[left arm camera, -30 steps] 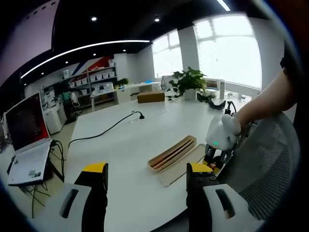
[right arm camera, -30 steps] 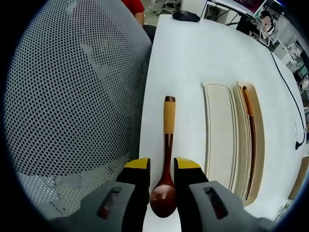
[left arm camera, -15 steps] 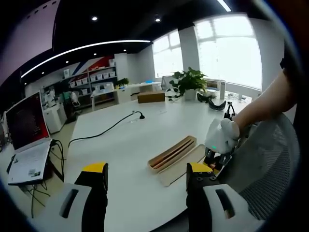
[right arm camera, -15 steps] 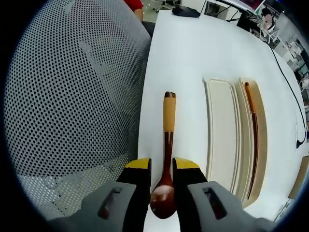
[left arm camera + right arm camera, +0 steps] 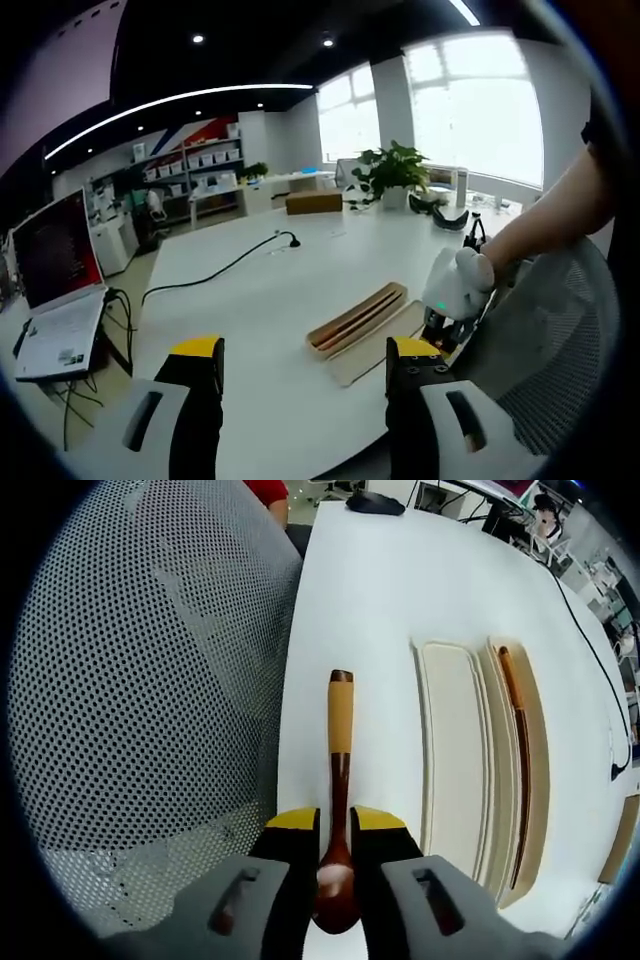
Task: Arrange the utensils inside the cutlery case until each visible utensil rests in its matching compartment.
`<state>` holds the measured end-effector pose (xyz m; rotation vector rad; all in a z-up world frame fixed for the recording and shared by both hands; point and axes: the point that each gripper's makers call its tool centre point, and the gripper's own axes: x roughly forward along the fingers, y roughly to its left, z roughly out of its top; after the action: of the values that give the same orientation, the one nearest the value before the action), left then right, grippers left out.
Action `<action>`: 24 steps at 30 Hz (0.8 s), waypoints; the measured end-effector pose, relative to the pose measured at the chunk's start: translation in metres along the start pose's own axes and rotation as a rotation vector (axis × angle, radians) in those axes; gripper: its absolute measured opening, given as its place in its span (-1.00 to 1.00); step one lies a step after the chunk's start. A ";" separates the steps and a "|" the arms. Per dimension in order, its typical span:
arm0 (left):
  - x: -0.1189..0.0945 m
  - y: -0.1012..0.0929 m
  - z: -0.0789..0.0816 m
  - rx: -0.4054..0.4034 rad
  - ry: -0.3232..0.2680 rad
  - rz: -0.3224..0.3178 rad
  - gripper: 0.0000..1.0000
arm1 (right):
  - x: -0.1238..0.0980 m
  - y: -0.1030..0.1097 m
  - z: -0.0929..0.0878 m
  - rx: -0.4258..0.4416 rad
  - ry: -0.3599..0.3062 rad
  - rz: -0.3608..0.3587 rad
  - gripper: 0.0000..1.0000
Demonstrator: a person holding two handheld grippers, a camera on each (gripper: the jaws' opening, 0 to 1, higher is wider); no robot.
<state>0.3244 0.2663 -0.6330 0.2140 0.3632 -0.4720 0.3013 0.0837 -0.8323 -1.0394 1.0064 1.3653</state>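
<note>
Surface (image 5: 370, 590) white, bearing the cutlery case (image 5: 535, 770) with chopsticks (image 5: 521, 750) already in the far slot, and its lid (image 5: 455, 760) lying just beside. Left tongs (image 5: 300, 365) released, idle above the near edge. Right tongs (image 5: 335, 825) narrowed over the last second, now clenched on the spoon (image 5: 339, 780) near its bowl. Grasp apparently made; lift and transfer into the case next.

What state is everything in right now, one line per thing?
Right tool: jaws closed on the spoon's bowl end.
Spoon: held, handle pointing away along the table edge.
Left tool: jaws wide apart, holding nothing.
Cutlery case: open, something long and dark in its far compartment.
Lid: off, lying flat beside the case.
Laptop: open, screen lit.
</note>
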 end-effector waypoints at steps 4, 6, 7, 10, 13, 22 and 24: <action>0.001 -0.001 0.000 0.007 0.004 -0.006 0.34 | 0.000 -0.003 0.000 0.013 -0.010 -0.002 -0.91; 0.001 -0.002 0.000 0.009 0.002 -0.007 0.34 | 0.000 -0.004 -0.001 0.006 -0.010 -0.006 -0.96; 0.001 -0.002 0.000 0.010 0.003 -0.007 0.34 | 0.000 -0.005 0.000 0.012 -0.003 -0.004 -0.96; 0.001 -0.002 0.000 0.010 0.004 -0.009 0.34 | 0.001 -0.005 0.001 0.028 0.019 -0.005 -0.97; 0.001 -0.002 0.000 0.013 0.004 -0.010 0.34 | 0.001 -0.005 0.000 0.011 0.028 -0.006 -0.97; 0.001 -0.002 0.000 0.018 0.009 -0.011 0.34 | 0.001 -0.004 0.000 0.001 0.040 -0.010 -0.99; 0.001 -0.002 -0.001 0.018 0.010 -0.011 0.34 | 0.001 -0.005 0.000 0.008 0.039 -0.011 -0.99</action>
<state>0.3241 0.2643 -0.6344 0.2320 0.3704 -0.4849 0.3061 0.0837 -0.8333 -1.0680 1.0332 1.3355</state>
